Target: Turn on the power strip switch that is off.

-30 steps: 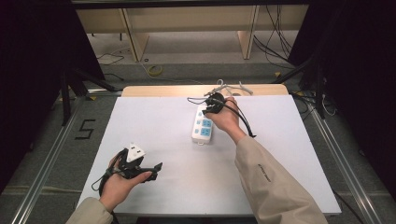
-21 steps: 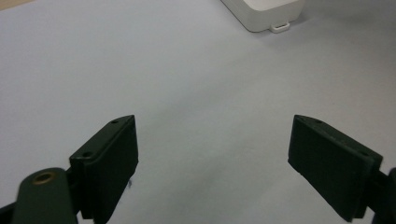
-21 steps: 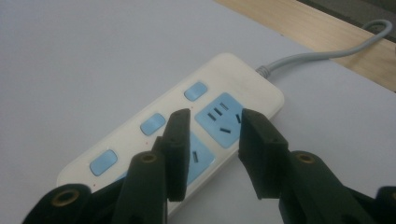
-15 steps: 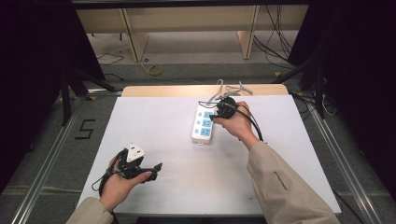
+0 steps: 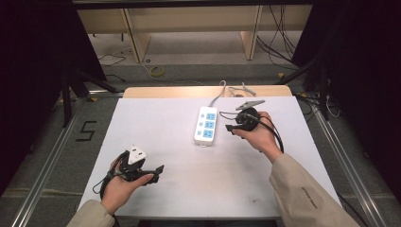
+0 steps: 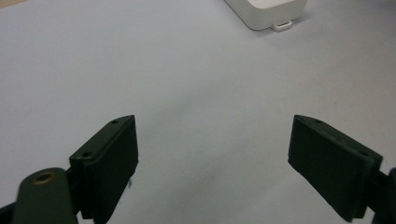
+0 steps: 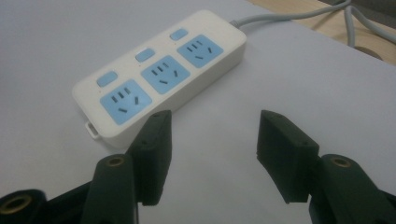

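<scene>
power strip (image 6: 266, 11) cut off at top edge, cord (image 7: 299, 16) leaving frame

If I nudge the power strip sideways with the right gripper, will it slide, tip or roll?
The power strip lies flat and low on the white table, so it should slide rather than tip. Its boxy shape will not roll. Its cord trails off the far edge and may drag, so it probably pivots there.

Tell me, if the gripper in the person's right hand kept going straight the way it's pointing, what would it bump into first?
Probably the white power strip. The right gripper, its jaws open with nothing between them, points toward the strip's near long side; only bare tabletop lies between, though depth is hard to judge.
</scene>
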The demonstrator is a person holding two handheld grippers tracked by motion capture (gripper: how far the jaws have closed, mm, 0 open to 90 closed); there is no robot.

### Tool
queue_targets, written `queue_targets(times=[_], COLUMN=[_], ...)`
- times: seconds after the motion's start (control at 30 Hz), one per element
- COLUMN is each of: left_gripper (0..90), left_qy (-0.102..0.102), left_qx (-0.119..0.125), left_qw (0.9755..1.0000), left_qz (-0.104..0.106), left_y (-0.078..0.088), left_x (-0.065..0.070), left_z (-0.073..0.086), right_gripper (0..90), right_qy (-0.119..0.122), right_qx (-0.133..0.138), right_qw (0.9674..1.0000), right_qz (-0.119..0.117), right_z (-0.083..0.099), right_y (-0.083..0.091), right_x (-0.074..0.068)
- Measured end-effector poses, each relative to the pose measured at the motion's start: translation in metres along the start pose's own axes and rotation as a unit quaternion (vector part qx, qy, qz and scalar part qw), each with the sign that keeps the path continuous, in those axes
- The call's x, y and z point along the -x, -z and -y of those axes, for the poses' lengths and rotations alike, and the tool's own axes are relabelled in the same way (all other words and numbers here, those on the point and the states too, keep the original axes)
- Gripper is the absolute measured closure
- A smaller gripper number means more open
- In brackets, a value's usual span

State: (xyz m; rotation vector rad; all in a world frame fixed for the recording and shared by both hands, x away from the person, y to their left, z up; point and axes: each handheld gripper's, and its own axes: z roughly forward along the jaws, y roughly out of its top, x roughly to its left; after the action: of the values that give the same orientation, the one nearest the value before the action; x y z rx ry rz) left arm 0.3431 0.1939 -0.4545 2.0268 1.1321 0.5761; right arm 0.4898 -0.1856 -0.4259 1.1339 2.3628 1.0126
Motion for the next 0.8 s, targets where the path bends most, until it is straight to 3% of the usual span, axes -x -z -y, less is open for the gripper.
queue_targets(times=[0.57,0.8], left_gripper=[15.5,15.5], left_qy=[0.003,0.003], left_qx=[-0.002,-0.001], left_qw=[1.0,1.0], left_qz=[-0.002,-0.003], left_y=[0.0,0.0], left_x=[0.0,0.001], left_z=[0.0,0.0], right_gripper=[38.9,37.5], right_qy=[-0.009,-0.013], right_qx=[0.04,0.059], right_qw=[0.9991,0.9981], right_qz=[0.006,0.008], right_z=[0.067,0.091], right_y=[0.067,0.087], right_x=[0.0,-0.001])
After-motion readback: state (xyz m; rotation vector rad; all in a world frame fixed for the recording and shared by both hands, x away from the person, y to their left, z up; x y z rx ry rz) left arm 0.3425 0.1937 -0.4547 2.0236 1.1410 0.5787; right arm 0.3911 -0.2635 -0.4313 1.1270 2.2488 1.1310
